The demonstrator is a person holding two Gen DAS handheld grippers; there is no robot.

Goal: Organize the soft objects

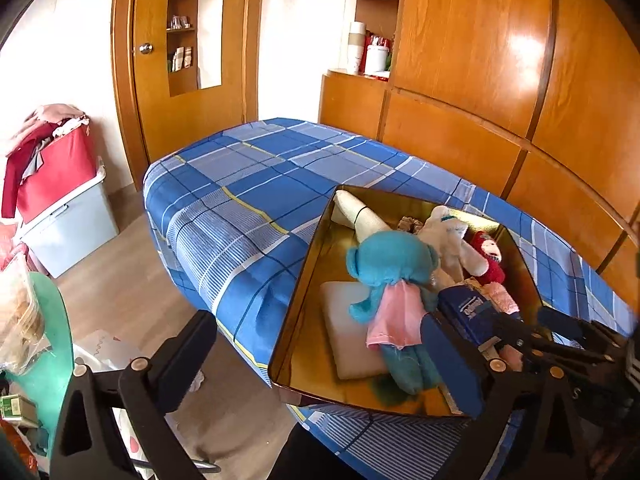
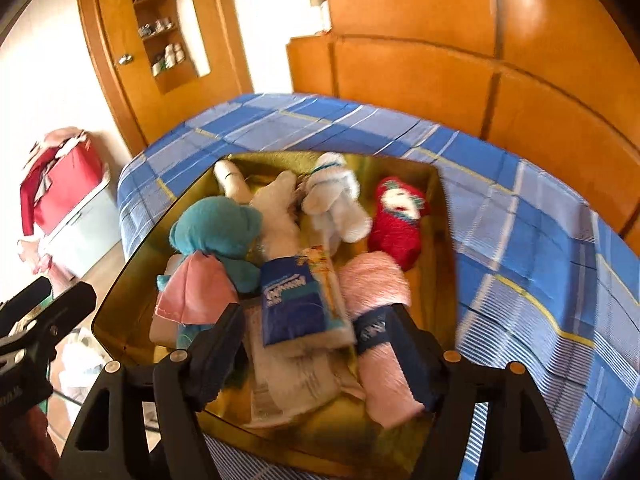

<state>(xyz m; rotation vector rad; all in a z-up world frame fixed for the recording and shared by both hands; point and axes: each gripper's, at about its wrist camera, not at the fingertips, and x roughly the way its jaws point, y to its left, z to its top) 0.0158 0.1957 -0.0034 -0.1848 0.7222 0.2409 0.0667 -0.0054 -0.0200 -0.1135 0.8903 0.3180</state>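
Where toys crowd in, gold tray (image 2: pixel 440 208) rim.

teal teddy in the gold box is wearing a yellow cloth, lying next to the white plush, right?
Not quite. The cloth on the teal teddy is pink, not yellow, as the right wrist view shows. The rest holds: it lies in the gold box next to the white plush.

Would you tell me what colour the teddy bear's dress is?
Pink; the dress shows best in the left wrist view.
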